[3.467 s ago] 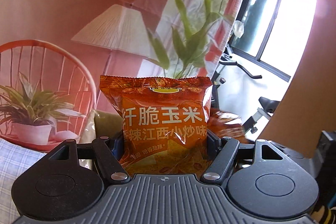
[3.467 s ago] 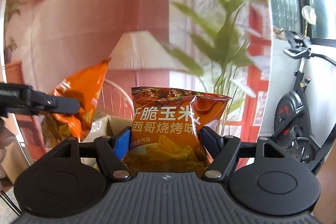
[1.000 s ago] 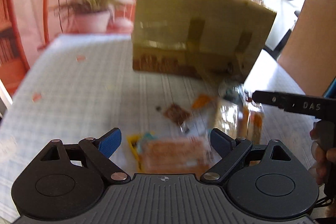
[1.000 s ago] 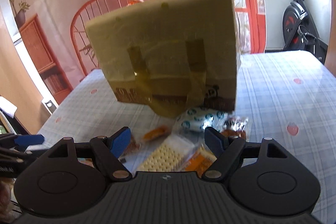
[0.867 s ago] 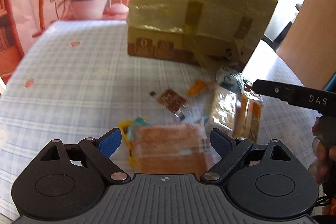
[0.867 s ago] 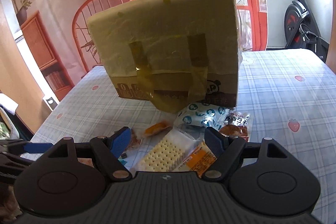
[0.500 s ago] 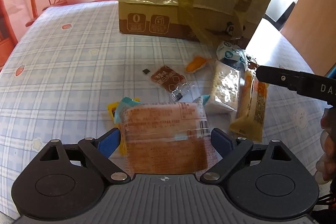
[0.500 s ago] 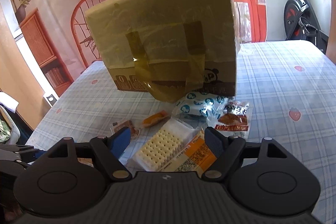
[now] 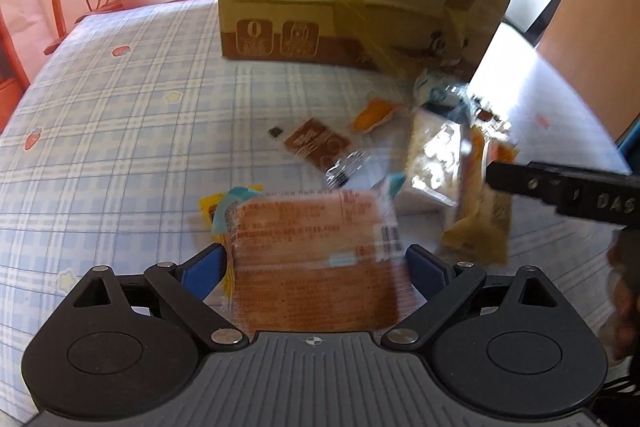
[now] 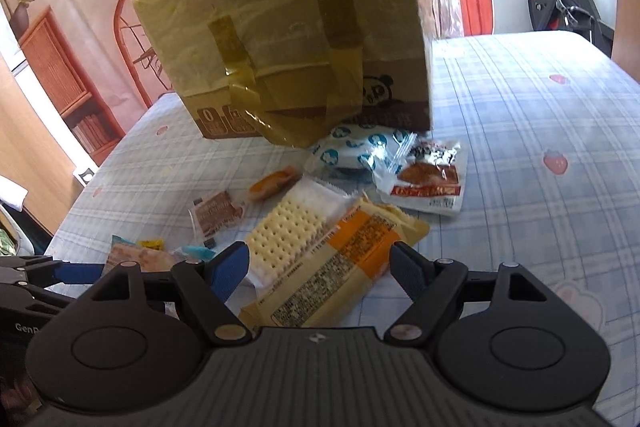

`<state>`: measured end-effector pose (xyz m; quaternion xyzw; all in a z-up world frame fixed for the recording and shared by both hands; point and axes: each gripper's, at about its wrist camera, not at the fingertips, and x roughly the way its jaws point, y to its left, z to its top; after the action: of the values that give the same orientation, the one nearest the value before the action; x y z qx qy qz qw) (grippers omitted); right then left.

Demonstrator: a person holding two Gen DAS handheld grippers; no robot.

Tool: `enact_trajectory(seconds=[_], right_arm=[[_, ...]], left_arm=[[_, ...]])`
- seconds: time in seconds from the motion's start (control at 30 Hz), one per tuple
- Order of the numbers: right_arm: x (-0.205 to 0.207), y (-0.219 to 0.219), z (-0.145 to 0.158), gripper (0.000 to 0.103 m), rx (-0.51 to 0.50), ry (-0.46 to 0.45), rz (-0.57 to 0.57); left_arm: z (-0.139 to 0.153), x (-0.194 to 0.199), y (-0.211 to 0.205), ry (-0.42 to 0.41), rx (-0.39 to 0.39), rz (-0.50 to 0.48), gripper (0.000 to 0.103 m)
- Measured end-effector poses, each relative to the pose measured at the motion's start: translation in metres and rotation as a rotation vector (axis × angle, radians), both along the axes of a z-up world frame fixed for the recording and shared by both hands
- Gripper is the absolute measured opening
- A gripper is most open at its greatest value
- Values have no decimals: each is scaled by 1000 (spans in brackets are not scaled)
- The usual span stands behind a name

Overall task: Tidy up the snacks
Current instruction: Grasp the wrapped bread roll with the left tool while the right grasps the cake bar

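Change: 3.5 s ago each gripper held an orange chip bag up in the air; now both bags are gone from the jaws and both cameras look down at the table, so that pair is probably put away and a fresh pick is starting.
Left gripper (image 9: 316, 263): lower centre of its view, jaws spread wide on either side of the brown wafer pack (image 9: 316, 255), not visibly pinching it. Over the last second the pack has grown larger between the fingers.
Small snacks: the brown sachet (image 9: 318, 145) and orange candy (image 9: 374, 113) lie mid-frame, loose on the checked tablecloth (image 9: 120, 115).
Cardboard box (image 10: 288, 39): upper centre, behind the pile; likely the destination.
Right gripper (image 10: 320, 263): jaws apart, empty, framing the cracker pack (image 10: 288, 227) and the orange-yellow pack (image 10: 344, 267) touching it.
Right of the pile: blue-patterned bag (image 10: 352, 151) and red-label packet (image 10: 430, 183), still to sort.
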<state>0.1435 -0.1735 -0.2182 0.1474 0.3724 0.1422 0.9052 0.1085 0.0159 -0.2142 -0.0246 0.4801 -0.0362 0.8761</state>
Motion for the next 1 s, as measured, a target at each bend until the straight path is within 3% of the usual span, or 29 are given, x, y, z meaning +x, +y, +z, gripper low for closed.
enact_trajectory(seconds=[0.17,0.37,1.0], right_arm=[[3,1,-4,80,-5,17,1],[5,1,-8,80,-9,35,-4],[12,3,-17,75,-50,50,8]], left_arm=[[-4,3,5,13,-13,7,96],[2,-4,17,-58,-92,40,81],[11,-8,27,-161,-127,99,81]])
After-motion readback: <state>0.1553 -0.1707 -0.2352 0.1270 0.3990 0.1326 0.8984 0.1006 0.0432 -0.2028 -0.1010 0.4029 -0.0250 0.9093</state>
